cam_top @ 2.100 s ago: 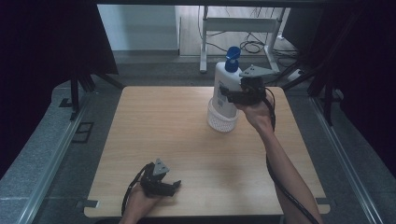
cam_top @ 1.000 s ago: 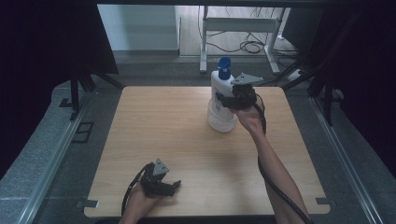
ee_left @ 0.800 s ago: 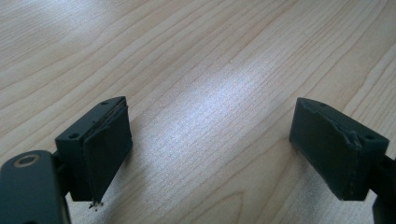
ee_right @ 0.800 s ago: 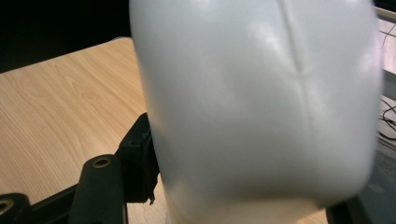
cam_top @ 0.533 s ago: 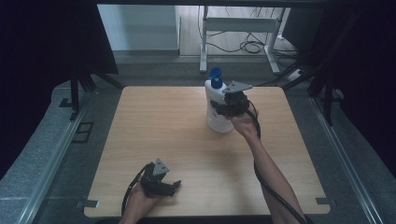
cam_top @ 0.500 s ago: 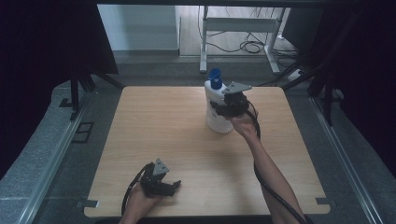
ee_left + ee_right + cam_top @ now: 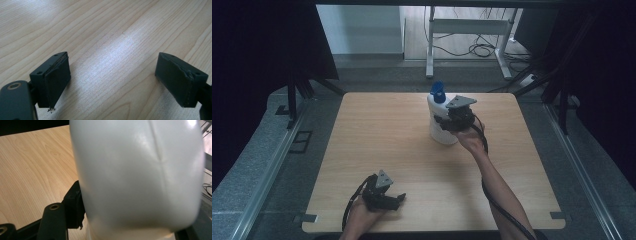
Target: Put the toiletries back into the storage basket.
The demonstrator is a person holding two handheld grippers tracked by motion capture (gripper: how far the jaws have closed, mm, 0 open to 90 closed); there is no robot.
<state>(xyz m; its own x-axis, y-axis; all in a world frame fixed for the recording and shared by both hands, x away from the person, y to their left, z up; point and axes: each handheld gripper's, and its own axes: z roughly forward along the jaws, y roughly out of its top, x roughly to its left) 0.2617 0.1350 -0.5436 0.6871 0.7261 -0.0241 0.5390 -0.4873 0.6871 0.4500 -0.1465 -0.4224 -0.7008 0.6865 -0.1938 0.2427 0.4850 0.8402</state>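
Bottle (image 7: pixel 440 120), white, blue-capped, clenched in right claw (image 7: pixel 447 123) on desk (image 7: pixel 387 135): tall, may topple if released tilted. Left claw (image 7: pixel 388 202) gapes, empty.

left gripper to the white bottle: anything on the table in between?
Nothing visible. The left gripper sits open at the near edge of the table; only bare wood lies between it and the white bottle, which the right gripper holds clamped.
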